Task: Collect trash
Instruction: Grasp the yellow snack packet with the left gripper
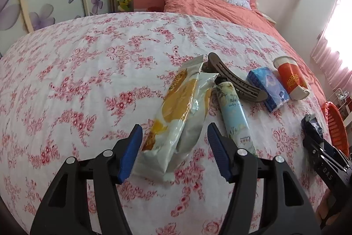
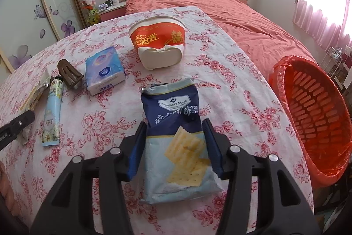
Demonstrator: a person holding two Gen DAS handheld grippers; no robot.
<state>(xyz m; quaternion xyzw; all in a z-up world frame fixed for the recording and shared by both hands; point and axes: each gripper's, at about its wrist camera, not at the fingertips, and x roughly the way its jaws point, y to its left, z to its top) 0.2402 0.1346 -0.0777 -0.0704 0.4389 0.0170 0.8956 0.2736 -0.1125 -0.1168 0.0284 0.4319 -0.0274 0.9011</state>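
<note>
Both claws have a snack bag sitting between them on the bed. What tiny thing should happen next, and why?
Probably close both sets of jaws. The yellow snack wrapper lies between the open left gripper, and the blue cracker bag between the open right gripper. Neither seems pinched yet, so neither can be lifted toward the orange basket.

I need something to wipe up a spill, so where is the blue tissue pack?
The tissue pack lies on the flowered bedspread, left of centre in the right wrist view, between the brown hair clip and the crushed red paper cup.
</note>
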